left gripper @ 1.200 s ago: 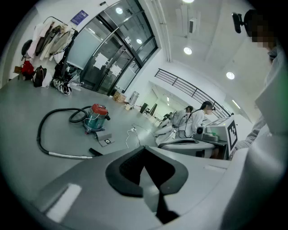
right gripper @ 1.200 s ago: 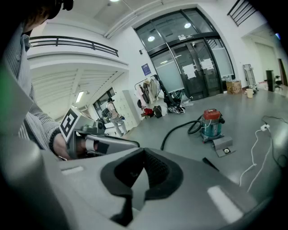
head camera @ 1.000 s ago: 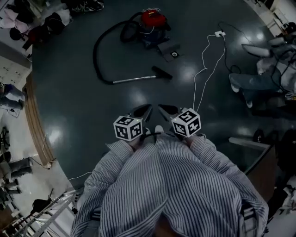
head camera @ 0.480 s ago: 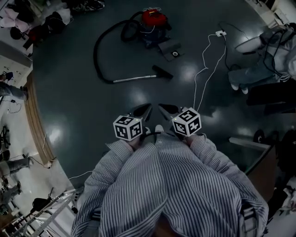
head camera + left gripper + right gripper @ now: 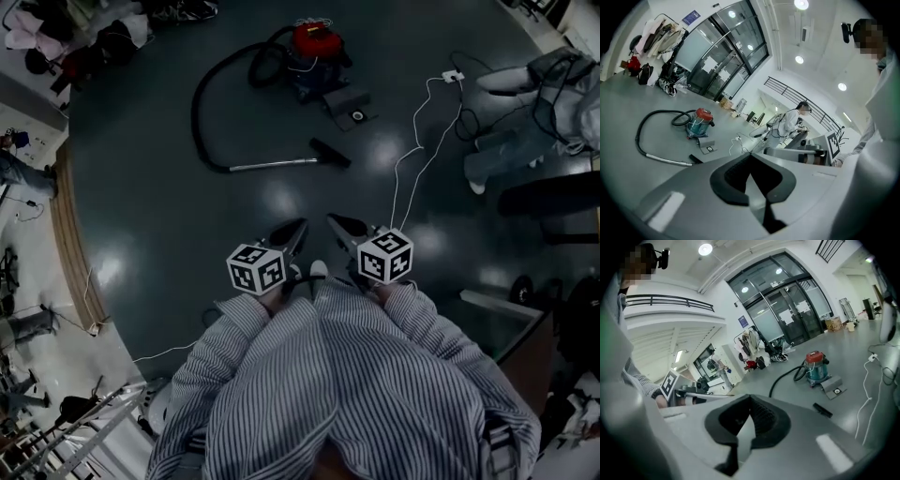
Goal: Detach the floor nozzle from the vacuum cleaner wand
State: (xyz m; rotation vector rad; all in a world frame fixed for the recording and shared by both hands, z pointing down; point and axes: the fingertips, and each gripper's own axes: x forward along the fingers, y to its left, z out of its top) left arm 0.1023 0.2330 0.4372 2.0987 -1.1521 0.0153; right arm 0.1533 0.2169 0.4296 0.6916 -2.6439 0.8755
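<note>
A steep downward look from head height onto a dark, glossy floor (image 5: 169,234). A person in a striped shirt (image 5: 347,375) holds two grippers out in front, side by side and a little apart. The left gripper (image 5: 300,225) has its jaws pressed together with nothing between them. The right gripper (image 5: 331,221) is closed the same way and is also empty.

The vacuum cleaner lies on the open floor, well ahead of both grippers. Its canister (image 5: 314,47), red on top, stands farthest away. A black hose (image 5: 199,103) curves from it in a wide loop to a thin metal wand (image 5: 272,164) lying flat. The black floor nozzle (image 5: 330,152) sits on the wand's right end, resting on the floor and well apart from both grippers.

A flat grey square piece (image 5: 349,103) lies between the nozzle and the canister. A white cable (image 5: 412,142) trails from a plug block (image 5: 453,75) on the right, back toward the person. Another person (image 5: 525,141) is near the floor's right edge.
</note>
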